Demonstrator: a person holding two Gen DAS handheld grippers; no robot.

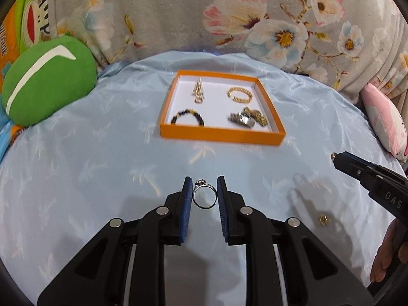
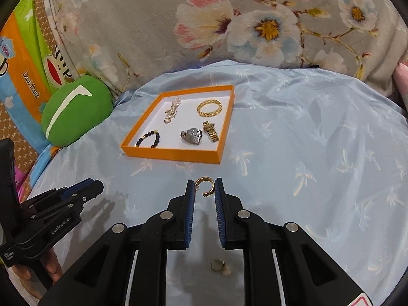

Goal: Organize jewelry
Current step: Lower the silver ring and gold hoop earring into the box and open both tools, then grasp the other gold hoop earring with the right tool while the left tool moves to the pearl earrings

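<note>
My left gripper [image 1: 204, 187] is shut on a silver ring [image 1: 204, 195] with a stone, held above the blue sheet. My right gripper [image 2: 205, 186] is shut on an open gold ring [image 2: 205, 185]. The right gripper also shows in the left wrist view [image 1: 339, 159]. The left gripper shows in the right wrist view [image 2: 99, 185]. An orange box [image 1: 219, 134] [image 2: 168, 153] lies ahead; it holds a pearl piece [image 2: 173, 109], a gold chain bracelet [image 2: 209, 108], a dark bead bracelet [image 2: 150, 139] and a watch [image 2: 195, 135]. A small gold ring [image 2: 218, 265] [image 1: 323, 219] lies on the sheet.
A green round cushion [image 1: 48, 79] sits at the left. A floral blanket [image 1: 229, 15] rises behind the box. A pink pillow [image 1: 385, 119] lies at the right. The light blue sheet [image 1: 102, 153] covers the surface.
</note>
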